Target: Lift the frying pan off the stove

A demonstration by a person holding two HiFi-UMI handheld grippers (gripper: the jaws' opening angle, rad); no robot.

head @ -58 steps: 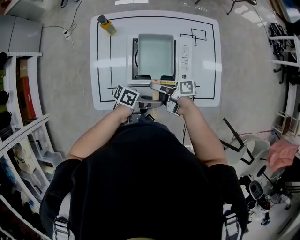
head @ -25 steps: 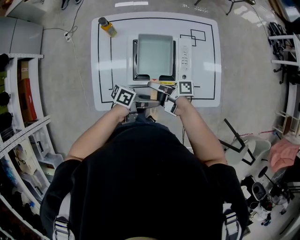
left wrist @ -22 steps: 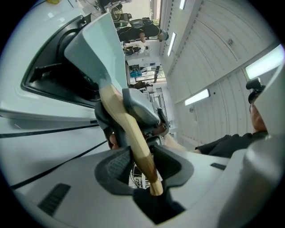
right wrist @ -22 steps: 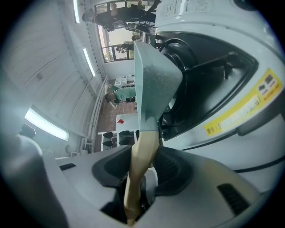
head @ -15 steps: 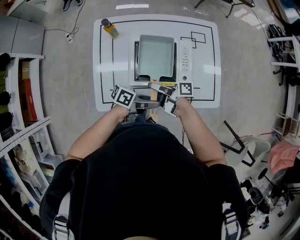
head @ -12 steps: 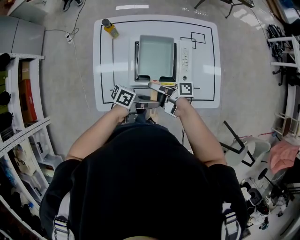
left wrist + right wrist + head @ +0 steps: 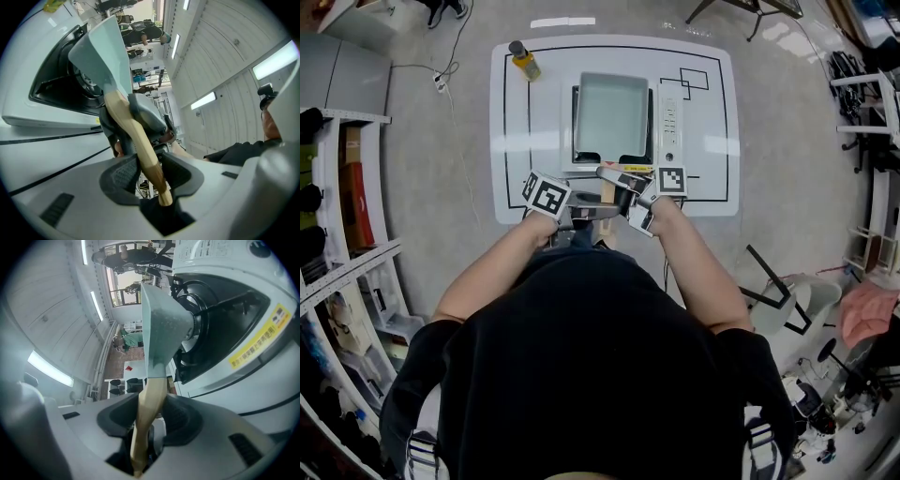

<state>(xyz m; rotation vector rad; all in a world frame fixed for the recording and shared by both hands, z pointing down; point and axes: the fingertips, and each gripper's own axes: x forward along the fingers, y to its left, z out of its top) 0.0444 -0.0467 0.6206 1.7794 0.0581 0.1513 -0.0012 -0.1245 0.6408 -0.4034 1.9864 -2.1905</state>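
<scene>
Two: left gripper [image 7: 150, 172], right gripper [image 7: 149, 420]; jaws clamp one frying pan handle [image 7: 135, 135]; one stove [image 7: 670, 117].

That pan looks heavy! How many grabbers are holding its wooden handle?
2. The left gripper clamps the wooden handle from the left, and the right gripper clamps it from the right, both just in front of the stove. No others seem hidden.

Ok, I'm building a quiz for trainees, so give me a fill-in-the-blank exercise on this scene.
1. The left gripper and right gripper are both shut on the frying pan's ____.
2. The frying pan lies over the ____.
3. The bottle stands at the table's far ____ corner.
Missing words: handle; stove; left.
</scene>
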